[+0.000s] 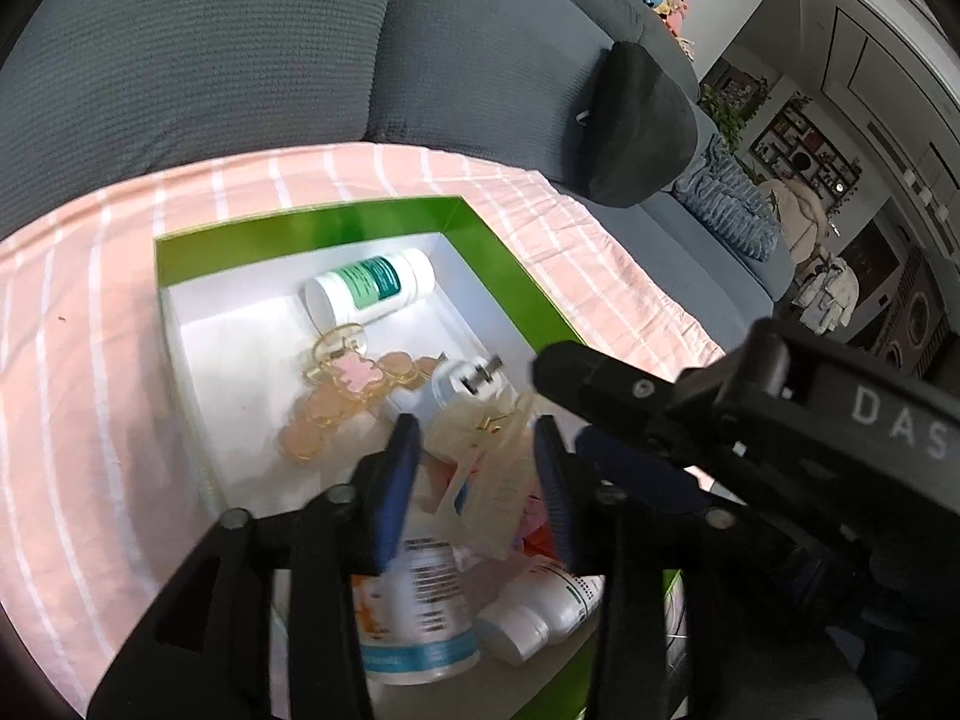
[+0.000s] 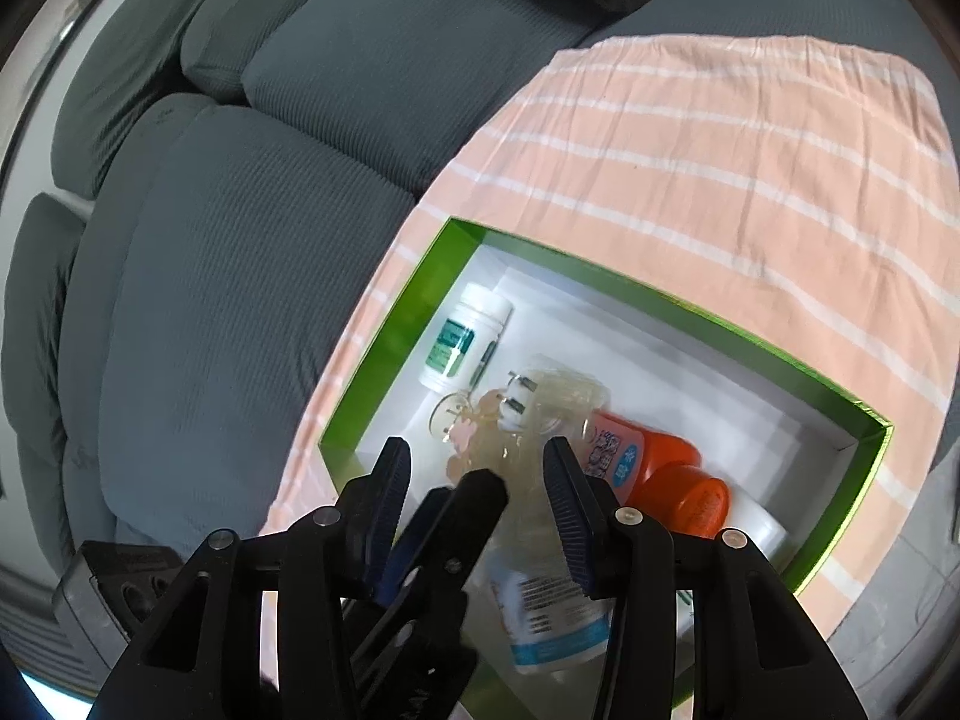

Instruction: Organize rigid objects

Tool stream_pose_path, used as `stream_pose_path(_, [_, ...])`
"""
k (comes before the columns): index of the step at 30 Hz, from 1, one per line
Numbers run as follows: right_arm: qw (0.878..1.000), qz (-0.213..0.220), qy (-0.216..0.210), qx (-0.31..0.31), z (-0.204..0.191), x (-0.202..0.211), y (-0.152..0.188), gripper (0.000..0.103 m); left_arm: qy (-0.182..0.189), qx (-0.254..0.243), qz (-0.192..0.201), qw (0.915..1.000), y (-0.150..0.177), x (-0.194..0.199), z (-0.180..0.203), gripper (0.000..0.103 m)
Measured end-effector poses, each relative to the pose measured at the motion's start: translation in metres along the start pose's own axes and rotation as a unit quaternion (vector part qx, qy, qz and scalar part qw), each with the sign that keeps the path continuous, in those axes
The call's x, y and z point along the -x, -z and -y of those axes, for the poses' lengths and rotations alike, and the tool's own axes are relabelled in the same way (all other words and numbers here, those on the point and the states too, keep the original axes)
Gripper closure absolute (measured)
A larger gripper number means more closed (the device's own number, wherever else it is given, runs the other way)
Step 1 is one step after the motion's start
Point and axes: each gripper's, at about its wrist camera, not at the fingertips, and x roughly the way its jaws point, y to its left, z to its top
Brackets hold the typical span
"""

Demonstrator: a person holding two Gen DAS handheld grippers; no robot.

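Note:
A green box with a white floor (image 1: 498, 252) (image 2: 384, 330) lies on a pink striped cloth. In it lie a white bottle with a green label (image 1: 372, 288) (image 2: 465, 342), a clear bear charm (image 1: 351, 375), a white plug adapter (image 1: 462, 381) (image 2: 510, 405), a blue-banded bottle (image 1: 426, 606) (image 2: 552, 618), another white bottle (image 1: 540, 606) and orange-capped bottles (image 2: 666, 468). My left gripper (image 1: 477, 450) is open over the box, a clear packet (image 1: 486, 480) between its fingers, blurred. My right gripper (image 2: 477, 468) is open above the box; the left gripper's finger (image 2: 468, 510) crosses its gap.
The pink striped cloth (image 1: 72, 360) (image 2: 720, 150) covers a grey sofa seat. Grey back cushions (image 1: 240, 42) (image 2: 240, 228) rise behind the box. A dark pillow (image 1: 636, 126) lies at the sofa's end. The right gripper's body (image 1: 780, 420) reaches in from the right.

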Motion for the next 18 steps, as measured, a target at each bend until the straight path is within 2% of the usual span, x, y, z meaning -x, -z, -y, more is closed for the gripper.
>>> stream_pose_path(5, [1.000,0.023,0.010,0.010,-0.004,0.013,0.001,0.054,-0.015,-0.010,0.019,0.9997,-0.002,0.018,0.000,0.039])
stream_pose_path(7, [0.999,0.031,0.011,0.013,-0.007,0.019,0.002,0.054,-0.019,-0.010,0.032,0.9993,-0.003,0.027,-0.001,0.025])
stream_pose_path(11, [0.997,0.054,0.035,0.028,-0.013,0.030,0.005,0.053,-0.017,-0.001,0.053,0.9985,-0.003,0.048,-0.003,0.017])
stream_pose_path(14, [0.992,0.092,0.076,0.041,-0.019,0.042,0.007,0.043,-0.032,-0.010,0.066,0.9973,-0.002,0.061,0.000,0.013])
stream_pose_path(15, [0.990,0.102,0.081,0.046,-0.021,0.047,0.008,0.039,-0.041,-0.015,0.073,0.9963,-0.002,0.068,0.001,0.012])
stream_pose_path(17, [0.989,0.111,0.082,0.051,-0.022,0.055,0.008,0.037,-0.050,-0.022,0.081,0.9952,-0.001,0.077,0.003,0.009])
stream_pose_path(18, [0.989,0.114,0.082,0.052,-0.021,0.058,0.008,0.036,-0.054,-0.025,0.086,0.9945,-0.001,0.081,0.004,0.003])
